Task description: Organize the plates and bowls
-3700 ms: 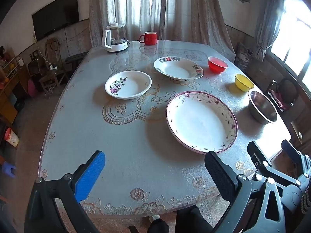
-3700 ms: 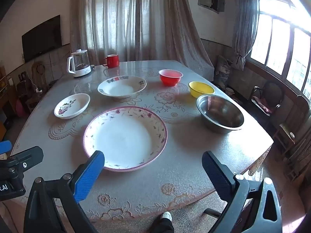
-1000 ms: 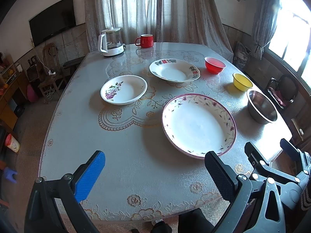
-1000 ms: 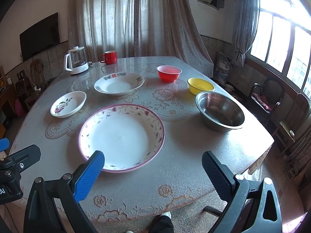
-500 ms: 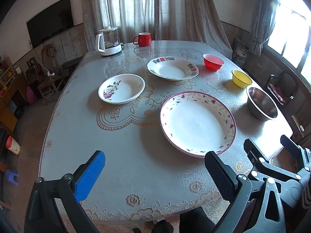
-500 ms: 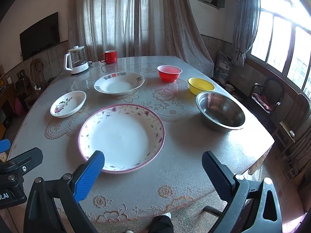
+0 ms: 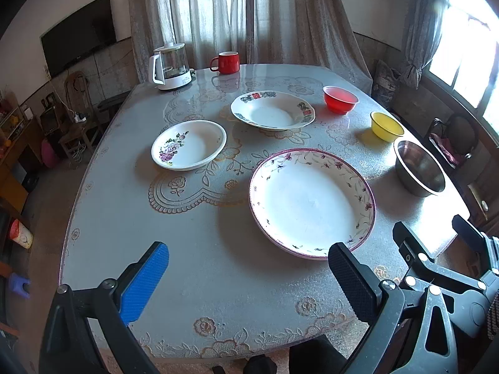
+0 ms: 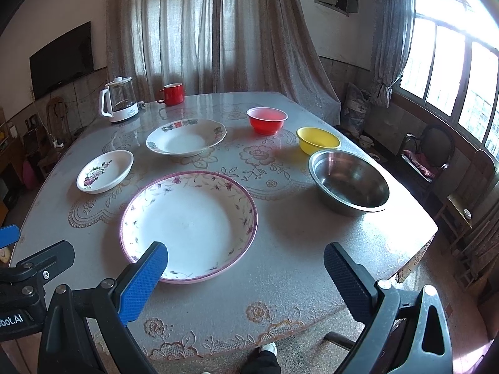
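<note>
A large pink-rimmed floral plate (image 7: 312,201) (image 8: 188,224) lies nearest on the table. Behind it are a small rose-patterned plate (image 7: 188,145) (image 8: 105,171) and a deep white plate with a coloured rim (image 7: 273,109) (image 8: 186,137). To the right stand a red bowl (image 7: 340,99) (image 8: 267,120), a yellow bowl (image 7: 386,126) (image 8: 317,140) and a steel bowl (image 7: 418,168) (image 8: 349,182). My left gripper (image 7: 249,277) is open and empty above the near table edge. My right gripper (image 8: 246,275) is open and empty, just short of the large plate.
A glass kettle (image 7: 170,67) (image 8: 119,99) and a red mug (image 7: 227,62) (image 8: 172,94) stand at the table's far edge. The table (image 7: 187,249) has a lace-patterned cover. Chairs (image 8: 430,152) stand at the right under the windows. The right gripper's frame (image 7: 443,265) shows at the left view's lower right.
Both grippers have drifted slightly; the dishes have shifted a little in view. Nothing on the table has moved and both grippers stay open.
</note>
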Available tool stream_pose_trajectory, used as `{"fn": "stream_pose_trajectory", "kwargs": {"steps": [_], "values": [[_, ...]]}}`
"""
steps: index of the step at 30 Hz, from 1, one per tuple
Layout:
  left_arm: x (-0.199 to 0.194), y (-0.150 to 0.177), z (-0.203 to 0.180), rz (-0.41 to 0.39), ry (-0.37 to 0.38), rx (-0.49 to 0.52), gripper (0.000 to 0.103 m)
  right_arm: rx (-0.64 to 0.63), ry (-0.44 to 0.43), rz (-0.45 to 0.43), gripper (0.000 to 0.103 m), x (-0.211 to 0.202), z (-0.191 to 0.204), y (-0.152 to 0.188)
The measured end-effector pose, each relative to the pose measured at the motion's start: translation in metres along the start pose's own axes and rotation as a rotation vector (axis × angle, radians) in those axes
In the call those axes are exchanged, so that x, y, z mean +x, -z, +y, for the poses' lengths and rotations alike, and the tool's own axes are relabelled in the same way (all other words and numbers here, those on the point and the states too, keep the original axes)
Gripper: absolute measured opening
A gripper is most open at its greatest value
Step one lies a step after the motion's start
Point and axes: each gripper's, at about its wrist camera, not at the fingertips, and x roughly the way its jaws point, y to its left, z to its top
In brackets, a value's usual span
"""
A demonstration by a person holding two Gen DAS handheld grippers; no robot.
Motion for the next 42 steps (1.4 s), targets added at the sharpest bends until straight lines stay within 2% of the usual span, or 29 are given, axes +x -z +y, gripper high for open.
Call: {"fn": "stream_pose_trajectory", "kwargs": {"steps": [9,12,18,23,25,28,30,32,37,40,42], "values": [[0.009,-0.004,-0.01,0.022,0.0,-0.009,0.103,-0.001,-0.011,0.023,0.102,0.01,-0.01,-0.003],[0.014,-0.009,-0.014,0.036,0.033,-0.014,0.103,0.015,-0.013,0.025,0.102,0.012,-0.019,-0.005],[0.036,-0.022,-0.035,0.101,0.153,-0.016,0.103,0.073,-0.003,0.056,0.102,0.027,-0.058,-0.012],[0.051,-0.037,-0.064,0.114,0.168,0.034,0.103,0.134,0.035,0.098,0.101,0.046,-0.101,-0.019],[0.057,-0.042,-0.067,0.108,0.17,0.024,0.103,0.13,0.012,0.12,0.101,0.053,-0.109,-0.022],[0.072,-0.048,-0.061,0.117,0.149,-0.005,0.103,0.063,-0.04,0.136,0.1,0.064,-0.105,-0.027],[0.084,-0.052,-0.051,0.13,0.132,-0.041,0.103,-0.012,-0.085,0.154,0.092,0.075,-0.093,-0.03],[0.092,-0.058,-0.039,0.143,0.115,-0.089,0.103,-0.078,-0.128,0.157,0.089,0.084,-0.081,-0.036],[0.109,-0.07,-0.016,0.173,0.007,-0.17,0.103,-0.155,-0.232,0.143,0.088,0.106,-0.059,-0.063],[0.119,-0.066,0.0,0.176,-0.026,-0.213,0.103,-0.18,-0.286,0.166,0.088,0.124,-0.049,-0.072],[0.129,-0.059,0.009,0.195,-0.033,-0.25,0.093,-0.203,-0.321,0.2,0.086,0.14,-0.043,-0.075]]}}
